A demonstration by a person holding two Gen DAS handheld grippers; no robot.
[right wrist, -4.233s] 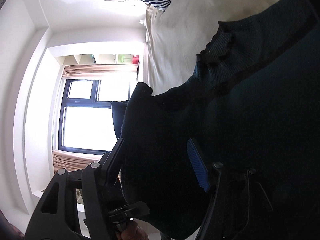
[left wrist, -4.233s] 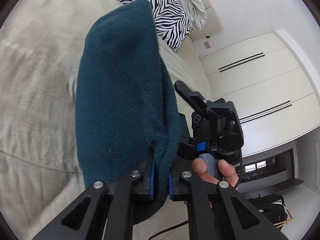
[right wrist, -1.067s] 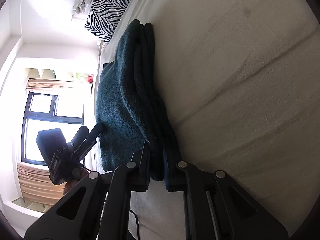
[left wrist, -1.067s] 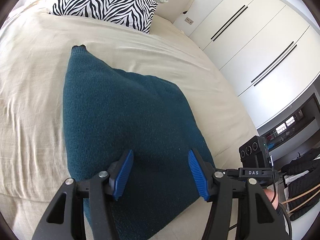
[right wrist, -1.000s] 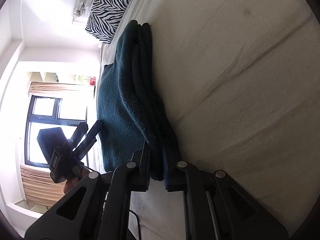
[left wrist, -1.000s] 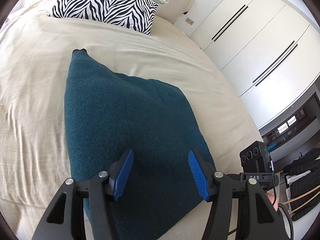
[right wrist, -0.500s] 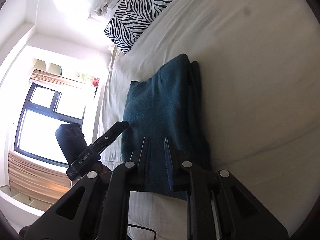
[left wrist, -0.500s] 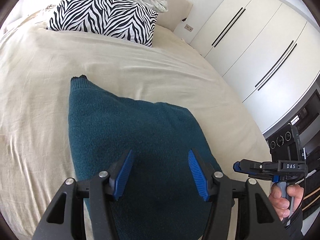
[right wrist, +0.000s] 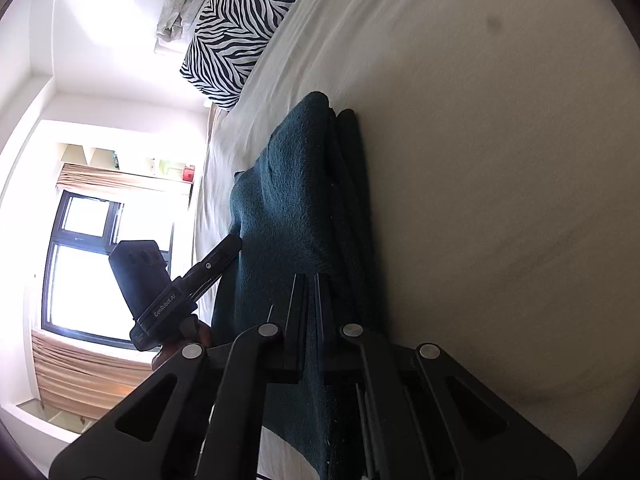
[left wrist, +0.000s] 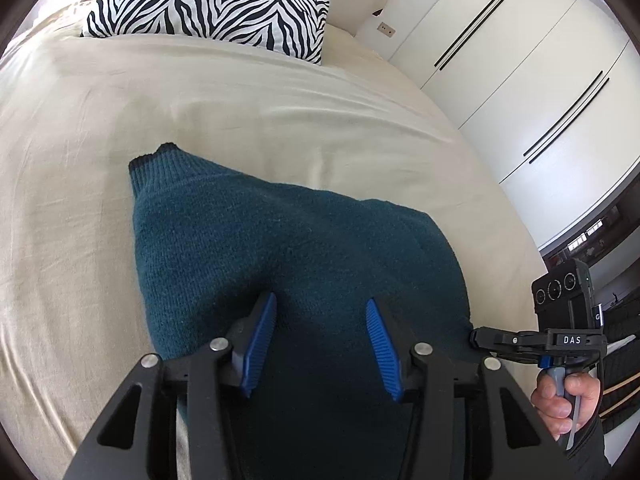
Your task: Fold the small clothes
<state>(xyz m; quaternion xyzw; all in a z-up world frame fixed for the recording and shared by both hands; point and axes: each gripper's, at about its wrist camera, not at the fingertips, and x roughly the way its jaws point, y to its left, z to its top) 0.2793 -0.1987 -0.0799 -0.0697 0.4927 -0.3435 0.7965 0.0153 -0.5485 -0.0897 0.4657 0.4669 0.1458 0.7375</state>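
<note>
A dark teal knitted garment (left wrist: 288,248) lies folded in a thick stack on the beige bed sheet (left wrist: 100,128). My left gripper (left wrist: 320,344) is open and empty, hovering just over the garment's near part, blue pads (left wrist: 260,336) wide apart. The right gripper appears in the left wrist view (left wrist: 520,340) beside the garment's right edge. In the right wrist view my right gripper (right wrist: 310,304) is nearly shut, jaws a narrow slit apart, at the near edge of the garment (right wrist: 296,200); whether it pinches fabric I cannot tell. The left gripper's body (right wrist: 168,288) shows there at the left.
A zebra-print pillow (left wrist: 216,4) lies at the head of the bed, with crumpled pale bedding (right wrist: 180,4) behind it. White wardrobe doors (left wrist: 520,80) stand to the right of the bed. A window with tan curtains (right wrist: 80,272) is on the left side of the room.
The garment was held up by both grippers and now lies folded on the bed. My left gripper has opened and drawn back. My right gripper has pulled back along the garment's edge.
</note>
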